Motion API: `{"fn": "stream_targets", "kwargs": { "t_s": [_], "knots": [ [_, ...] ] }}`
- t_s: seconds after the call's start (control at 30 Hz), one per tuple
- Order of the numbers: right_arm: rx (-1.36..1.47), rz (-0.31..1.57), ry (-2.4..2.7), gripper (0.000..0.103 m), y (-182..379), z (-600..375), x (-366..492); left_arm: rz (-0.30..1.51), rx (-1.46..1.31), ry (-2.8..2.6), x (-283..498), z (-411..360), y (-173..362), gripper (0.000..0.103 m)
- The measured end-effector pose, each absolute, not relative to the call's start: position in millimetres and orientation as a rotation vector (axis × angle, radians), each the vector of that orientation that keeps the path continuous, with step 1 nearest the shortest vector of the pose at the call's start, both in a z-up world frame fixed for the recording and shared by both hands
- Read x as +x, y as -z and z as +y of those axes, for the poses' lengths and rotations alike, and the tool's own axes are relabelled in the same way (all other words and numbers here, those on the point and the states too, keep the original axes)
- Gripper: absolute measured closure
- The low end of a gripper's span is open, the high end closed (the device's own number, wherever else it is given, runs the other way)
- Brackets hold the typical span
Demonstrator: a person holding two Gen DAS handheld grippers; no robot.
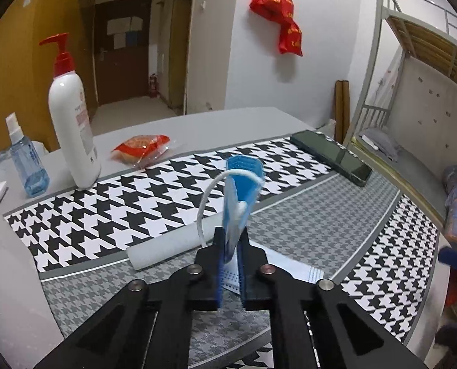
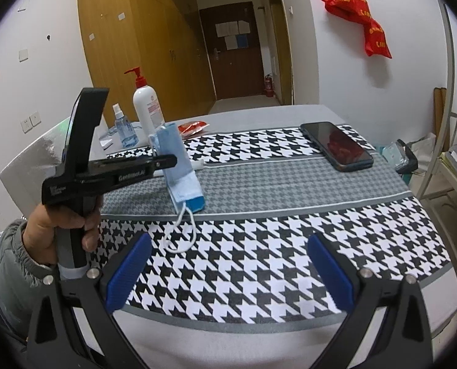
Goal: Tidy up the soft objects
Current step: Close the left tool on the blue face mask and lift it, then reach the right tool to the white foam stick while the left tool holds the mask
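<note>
My left gripper [image 1: 231, 236] is shut on a folded blue face mask [image 1: 242, 184] with a white ear loop, and holds it upright above the houndstooth cloth [image 1: 105, 215]. In the right wrist view the left gripper [image 2: 167, 161] holds the mask [image 2: 179, 166] so that it hangs down, its loop [image 2: 180, 233] dangling to the cloth [image 2: 259, 261]. My right gripper [image 2: 228, 264] is open and empty over the cloth's near part, with blue pads [image 2: 130, 273]. A white foam roll [image 1: 164, 246] lies under the mask.
A white pump bottle [image 1: 73, 126], a blue spray bottle [image 1: 28, 166] and a red snack packet [image 1: 142, 149] stand at the back left. A black phone [image 2: 336, 146] lies at the back right. A metal bunk bed [image 1: 413, 77] is to the right.
</note>
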State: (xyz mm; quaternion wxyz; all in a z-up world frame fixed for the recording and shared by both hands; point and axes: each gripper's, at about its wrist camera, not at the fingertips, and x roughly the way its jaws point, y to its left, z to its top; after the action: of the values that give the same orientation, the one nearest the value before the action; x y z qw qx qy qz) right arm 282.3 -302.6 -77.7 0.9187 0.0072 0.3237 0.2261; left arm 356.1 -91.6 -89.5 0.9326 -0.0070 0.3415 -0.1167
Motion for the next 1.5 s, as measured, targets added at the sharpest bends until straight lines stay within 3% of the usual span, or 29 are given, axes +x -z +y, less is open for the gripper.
{"fn": "stream_targets", "kwargs": {
  "t_s": [0.8, 1.5],
  "knots": [
    [-0.074, 0.673, -0.467, 0.001, 60, -240, 306, 0.664, -0.015, 0.239, 311, -21, 84, 0.101],
    [-0.368, 0.682, -0.622, 0.001, 72, -156, 358, 0.623, -0.028, 0.256, 287, 12, 77, 0.1]
  ]
}}
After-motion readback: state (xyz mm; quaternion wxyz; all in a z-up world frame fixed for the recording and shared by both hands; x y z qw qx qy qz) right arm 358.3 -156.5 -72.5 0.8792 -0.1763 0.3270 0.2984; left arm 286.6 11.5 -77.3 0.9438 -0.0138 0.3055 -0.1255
